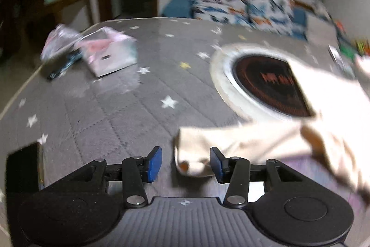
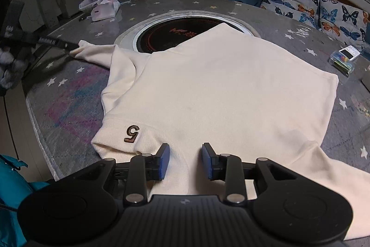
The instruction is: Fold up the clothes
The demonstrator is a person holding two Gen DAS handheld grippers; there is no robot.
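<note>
A cream sweatshirt [image 2: 219, 85] with a brown "5" [image 2: 131, 133] near its hem lies spread on the round grey star-patterned table [image 2: 69, 108]. It partly covers the black cooktop [image 2: 171, 36] set in the table's middle. My right gripper [image 2: 185, 160] is open, its blue pads just above the hem. One sleeve reaches left to my left gripper [image 2: 69, 46], which is blurred there. In the blurred left wrist view my left gripper [image 1: 186, 162] is open, with the cream sleeve cuff [image 1: 196, 154] lying between the blue pads.
A pink tissue pack [image 2: 104, 9] and a plastic bag [image 2: 89, 0] sit at the table's far left. A small box of coloured items [image 2: 344, 59] sits at the right edge. A sofa with butterfly cushions [image 2: 312, 6] stands behind. A teal garment [image 2: 11, 186] is at lower left.
</note>
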